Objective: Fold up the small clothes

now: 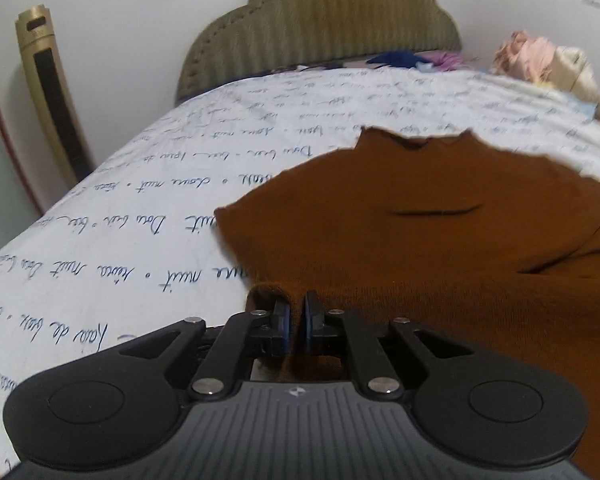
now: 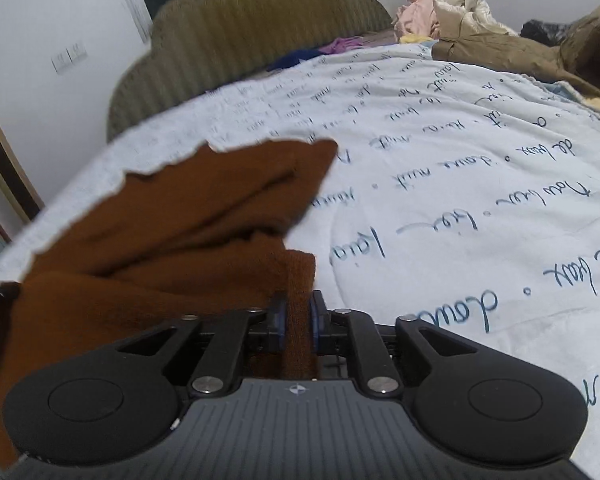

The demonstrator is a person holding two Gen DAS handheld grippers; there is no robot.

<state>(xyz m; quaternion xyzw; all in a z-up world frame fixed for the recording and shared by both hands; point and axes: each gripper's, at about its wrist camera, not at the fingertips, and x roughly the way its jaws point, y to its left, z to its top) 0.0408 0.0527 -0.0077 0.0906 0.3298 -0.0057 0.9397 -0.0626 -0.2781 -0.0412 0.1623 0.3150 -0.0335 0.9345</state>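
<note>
Here the brown knit garment lies on the white script-printed bedsheet, its near edge pinched at two points. The left gripper is clamped on one near corner, the right gripper on a thicker fold of the other. Judging by this, the paired hold lets the edge travel evenly toward the headboard. Loose clothes wait near the pillows.
</note>
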